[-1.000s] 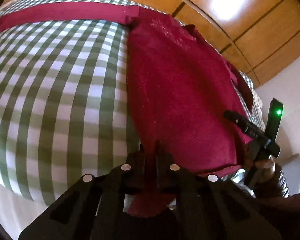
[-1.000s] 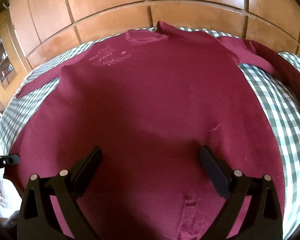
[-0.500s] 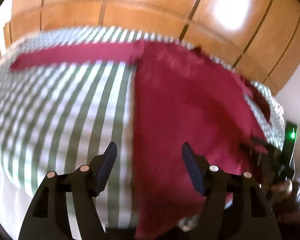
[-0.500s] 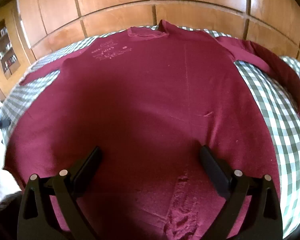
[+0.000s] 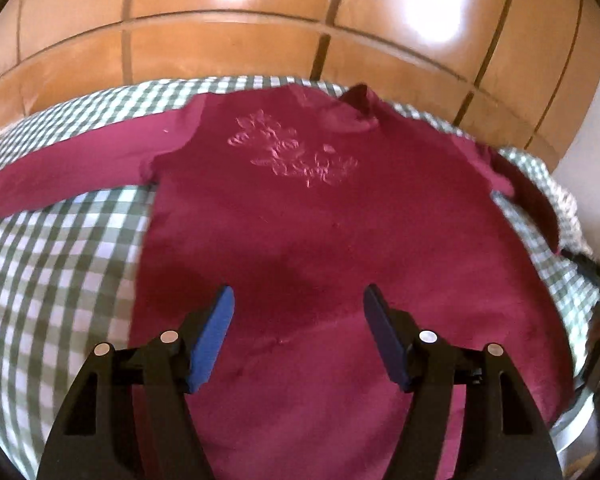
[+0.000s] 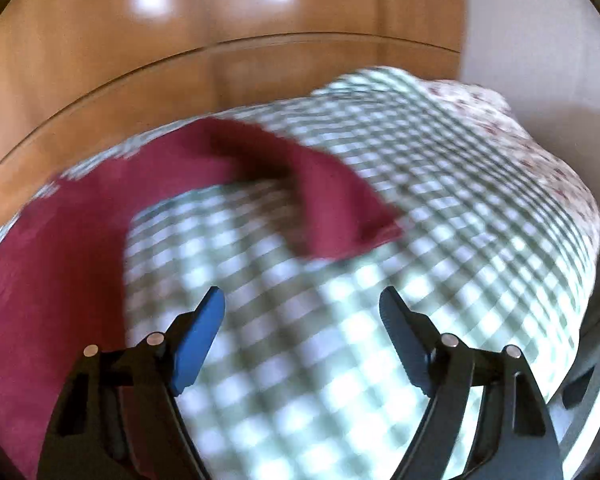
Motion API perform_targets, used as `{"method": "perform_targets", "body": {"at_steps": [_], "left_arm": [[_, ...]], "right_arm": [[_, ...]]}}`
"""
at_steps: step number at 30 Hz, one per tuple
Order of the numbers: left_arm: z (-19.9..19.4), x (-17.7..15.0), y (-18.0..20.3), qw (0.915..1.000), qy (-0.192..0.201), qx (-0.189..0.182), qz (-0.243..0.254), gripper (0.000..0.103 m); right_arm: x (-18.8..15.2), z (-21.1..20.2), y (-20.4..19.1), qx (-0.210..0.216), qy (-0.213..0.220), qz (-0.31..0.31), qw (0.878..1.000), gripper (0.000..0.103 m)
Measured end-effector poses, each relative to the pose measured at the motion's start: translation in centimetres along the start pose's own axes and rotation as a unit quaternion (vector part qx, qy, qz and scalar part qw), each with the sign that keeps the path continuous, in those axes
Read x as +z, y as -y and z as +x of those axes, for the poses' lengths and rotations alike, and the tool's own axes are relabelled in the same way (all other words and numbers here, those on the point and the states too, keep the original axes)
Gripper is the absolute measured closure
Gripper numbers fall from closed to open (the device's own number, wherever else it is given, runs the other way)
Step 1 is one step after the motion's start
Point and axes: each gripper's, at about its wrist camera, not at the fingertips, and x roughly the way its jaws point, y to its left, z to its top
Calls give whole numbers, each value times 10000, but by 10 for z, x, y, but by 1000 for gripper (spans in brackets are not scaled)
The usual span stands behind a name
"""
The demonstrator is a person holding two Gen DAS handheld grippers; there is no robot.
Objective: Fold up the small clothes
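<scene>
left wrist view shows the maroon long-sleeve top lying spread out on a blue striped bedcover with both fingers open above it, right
Not quite: the bedcover is green and white checked, not blue striped, as the left wrist view shows. The rest holds: the maroon long-sleeve top lies spread out on it, and the left gripper has its fingers open above the cloth, holding nothing.

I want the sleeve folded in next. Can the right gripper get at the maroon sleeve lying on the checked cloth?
Probably yes: the right gripper is open and empty, and the sleeve lies uncovered on the checked cloth just ahead.
</scene>
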Motion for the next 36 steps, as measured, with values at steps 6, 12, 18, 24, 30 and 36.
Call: {"method": "perform_targets", "body": {"at_steps": [6, 12, 18, 24, 30, 36], "left_arm": [[21, -5, -5, 9998, -82, 137, 110, 33], [28, -9, -2, 9996, -88, 112, 242, 24], [29, -8, -2, 9997, -107, 71, 204, 23], [31, -8, -1, 9996, -135, 120, 240, 22], [33, -8, 0, 9993, -163, 162, 292, 21], [34, -8, 0, 9993, -164, 138, 322, 17]], "right_arm": [[24, 49, 14, -277, -418, -92, 9987, 83], [60, 14, 35, -619, 223, -461, 9968, 97], [114, 6, 52, -1429, 732, -822, 9836, 97], [169, 69, 70, -2340, 569, -999, 9654, 98], [168, 129, 77, -2669, -76, -979, 9587, 97], [143, 112, 58, -2104, 235, -956, 9726, 37]]}}
